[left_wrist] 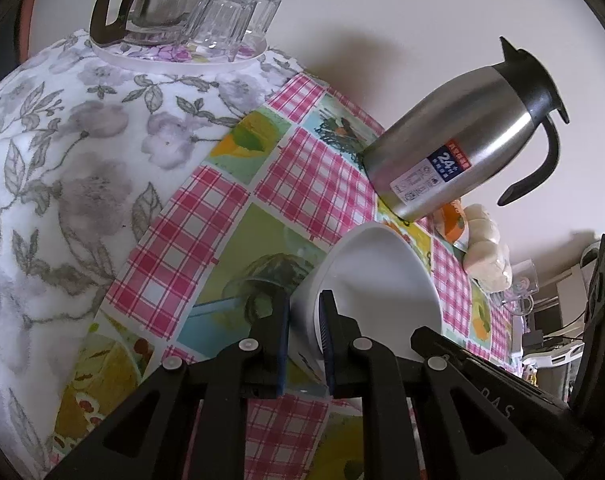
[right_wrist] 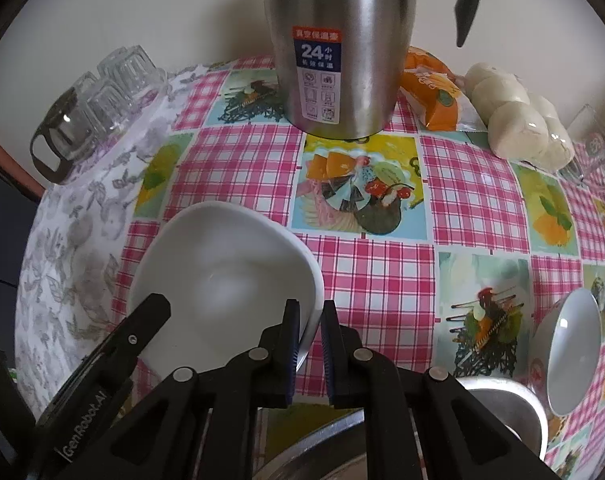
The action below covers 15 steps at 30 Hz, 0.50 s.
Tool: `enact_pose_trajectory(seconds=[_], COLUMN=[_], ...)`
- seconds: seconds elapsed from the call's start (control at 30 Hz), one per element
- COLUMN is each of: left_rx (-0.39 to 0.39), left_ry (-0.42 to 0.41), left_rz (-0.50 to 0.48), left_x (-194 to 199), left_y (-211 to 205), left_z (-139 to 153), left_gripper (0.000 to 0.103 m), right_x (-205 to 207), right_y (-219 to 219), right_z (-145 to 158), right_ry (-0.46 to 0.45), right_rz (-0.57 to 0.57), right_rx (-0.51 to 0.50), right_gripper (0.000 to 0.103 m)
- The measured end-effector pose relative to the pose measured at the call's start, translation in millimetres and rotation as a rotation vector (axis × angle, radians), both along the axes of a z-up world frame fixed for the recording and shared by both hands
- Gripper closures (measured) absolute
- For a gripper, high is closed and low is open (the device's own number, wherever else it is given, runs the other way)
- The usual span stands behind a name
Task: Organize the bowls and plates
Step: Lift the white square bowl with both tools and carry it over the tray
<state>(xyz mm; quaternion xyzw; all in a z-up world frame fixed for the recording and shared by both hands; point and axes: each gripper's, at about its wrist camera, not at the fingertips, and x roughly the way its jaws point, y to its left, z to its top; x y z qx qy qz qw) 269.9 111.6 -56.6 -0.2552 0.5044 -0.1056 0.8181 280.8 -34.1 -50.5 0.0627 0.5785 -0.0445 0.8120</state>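
A white bowl [left_wrist: 376, 280] is tilted above the pink checked tablecloth; it also shows in the right wrist view [right_wrist: 226, 276]. My left gripper [left_wrist: 305, 312] is shut on the bowl's left rim, one finger inside and one outside. My right gripper [right_wrist: 310, 320] is shut on the bowl's right rim. A second white bowl [right_wrist: 570, 344] with a patterned outside stands at the right of the table. A metal bowl or plate [right_wrist: 498, 400] lies at the near edge, partly hidden behind my right gripper.
A steel thermos jug [right_wrist: 338, 40] stands at the back middle. A glass teapot [left_wrist: 150, 0] and upturned glasses [left_wrist: 230, 12] sit on a tray at the back left. An orange packet [right_wrist: 430, 92], white buns [right_wrist: 518, 116] and a glass mug [right_wrist: 594, 148] lie at the back right.
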Motion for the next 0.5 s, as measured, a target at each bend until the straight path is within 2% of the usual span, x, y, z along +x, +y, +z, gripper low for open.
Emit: enact_pose_trajectory(seconds=[0.5], left_rx=[0.054], left_ry=[-0.15], left_rz=[-0.019], left_x=[-39.6], left_y=[-10.6], left_z=[79.0], left_gripper=[0.088], right_x=[-43.5], right_y=[-13.0], right_z=[73.0], right_ry=[-0.141], right_rz=[-0.013], right_rx=[0.069], right_gripper=[0.091])
